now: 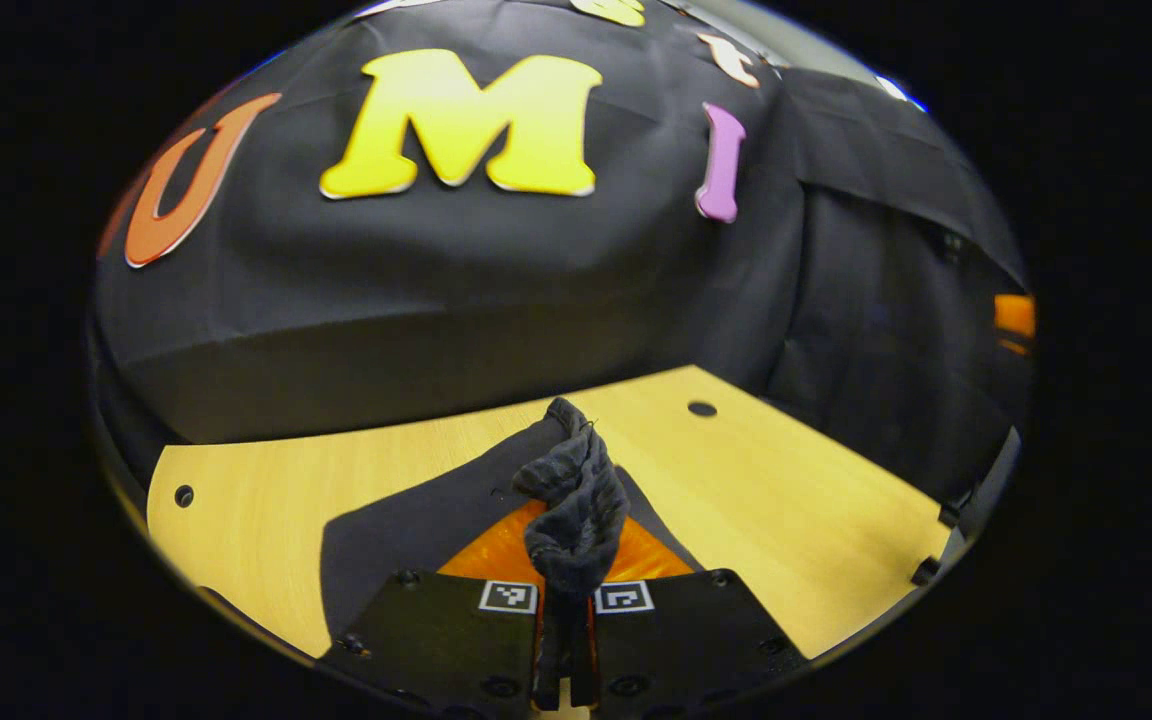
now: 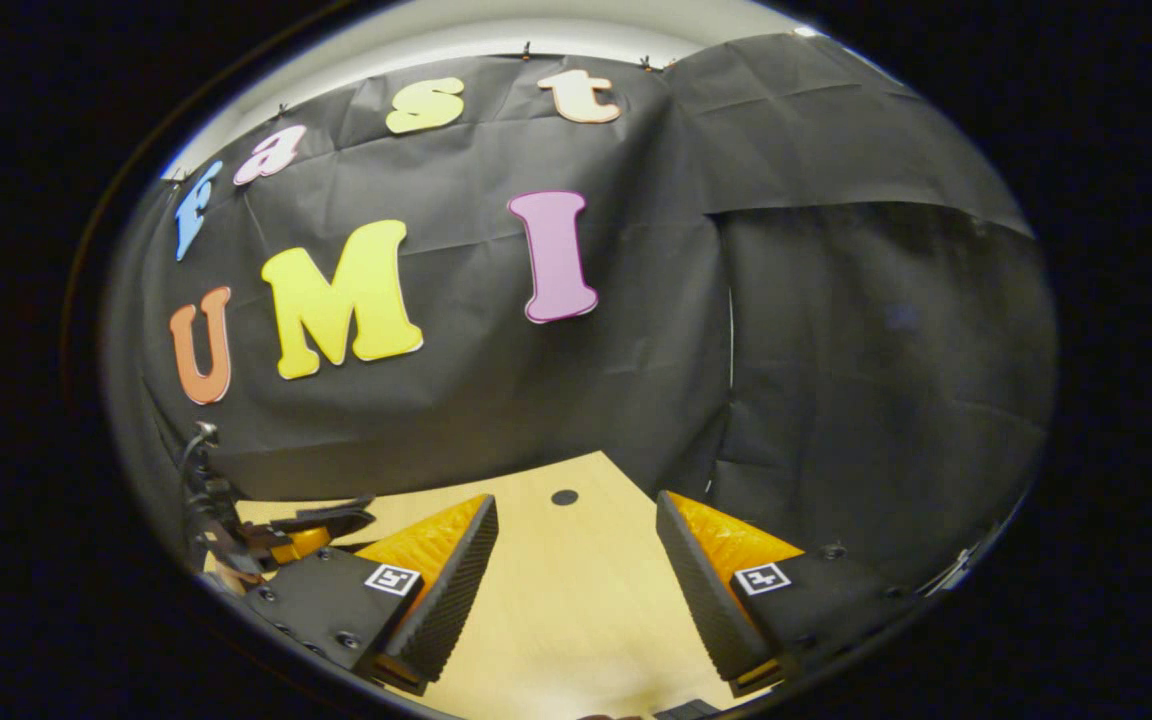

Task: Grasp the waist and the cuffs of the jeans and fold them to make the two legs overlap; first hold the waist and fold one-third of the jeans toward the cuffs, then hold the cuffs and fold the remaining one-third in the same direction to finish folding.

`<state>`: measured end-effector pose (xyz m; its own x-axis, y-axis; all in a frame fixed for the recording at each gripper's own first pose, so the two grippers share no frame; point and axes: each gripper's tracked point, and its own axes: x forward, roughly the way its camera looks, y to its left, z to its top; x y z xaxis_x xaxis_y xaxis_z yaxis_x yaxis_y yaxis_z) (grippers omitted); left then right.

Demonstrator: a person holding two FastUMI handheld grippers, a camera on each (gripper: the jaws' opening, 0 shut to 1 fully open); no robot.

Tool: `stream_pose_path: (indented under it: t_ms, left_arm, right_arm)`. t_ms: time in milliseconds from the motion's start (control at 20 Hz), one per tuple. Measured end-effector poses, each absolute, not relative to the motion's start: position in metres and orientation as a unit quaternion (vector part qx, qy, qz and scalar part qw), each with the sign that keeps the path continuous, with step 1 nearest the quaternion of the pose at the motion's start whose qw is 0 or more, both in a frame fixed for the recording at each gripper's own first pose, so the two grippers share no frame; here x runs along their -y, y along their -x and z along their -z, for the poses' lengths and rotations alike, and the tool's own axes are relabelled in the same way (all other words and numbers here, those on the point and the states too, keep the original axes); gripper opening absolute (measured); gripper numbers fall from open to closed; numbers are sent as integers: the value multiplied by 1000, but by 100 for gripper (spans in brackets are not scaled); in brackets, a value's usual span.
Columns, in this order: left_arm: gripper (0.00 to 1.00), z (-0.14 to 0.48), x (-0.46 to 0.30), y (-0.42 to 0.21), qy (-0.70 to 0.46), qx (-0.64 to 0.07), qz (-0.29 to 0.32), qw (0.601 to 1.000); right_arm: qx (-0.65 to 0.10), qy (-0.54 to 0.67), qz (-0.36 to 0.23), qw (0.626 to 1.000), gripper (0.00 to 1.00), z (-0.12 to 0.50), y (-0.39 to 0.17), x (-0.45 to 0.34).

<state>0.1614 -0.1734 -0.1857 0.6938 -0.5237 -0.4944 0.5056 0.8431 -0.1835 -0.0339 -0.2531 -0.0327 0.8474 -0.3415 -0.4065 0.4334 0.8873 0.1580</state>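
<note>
We are holding a bunch of the jeans in the left gripper while the right one is hanging free.

In the left gripper view our left gripper (image 1: 566,640) is clamping its jaws on a dark wad of jeans (image 1: 573,500) that is rising between them above the wooden surface (image 1: 786,520); which end of the garment this is, we cannot tell. In the right gripper view our right gripper (image 2: 576,580) is standing with jaws wide apart over bare wood, gripping nothing. We are judging that the fold needs a second grip, so the right should take the matching corner before we carry the cloth over evenly. The booth wall (image 2: 496,400) is standing close behind the surface's far edge, so the room for moving is lying towards us.
</note>
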Motion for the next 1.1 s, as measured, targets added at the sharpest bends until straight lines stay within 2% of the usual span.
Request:
stream_pose_path:
  t_ms: [50,300,350,650,800,850,1000,1100]
  left_arm:
    - [14,202,178,-155,-6,-290,287,913]
    - [15,241,177,-151,-84,-315,303,896]
    - [15,248,188,-137,-86,-317,303,895]
    - [15,253,184,-144,-77,-327,306,891]
    - [20,248,190,-138,-74,-327,319,886]
    - [42,243,192,-137,-73,-321,318,889]
    - [100,231,212,-119,-63,-314,352,880]
    - [100,215,220,-110,-60,-300,365,879]
  right_arm:
    - [-189,-123,205,952,98,35,36,255]
    - [-198,-121,202,951,98,43,39,256]
    - [-199,-119,200,952,98,44,37,255]
    - [-200,-111,191,955,98,42,32,254]
    - [-200,-114,183,956,98,41,27,252]
    - [-200,-113,178,957,97,40,22,247]
    - [-205,-107,162,959,97,40,6,232]
    - [-202,-100,152,962,97,36,5,223]
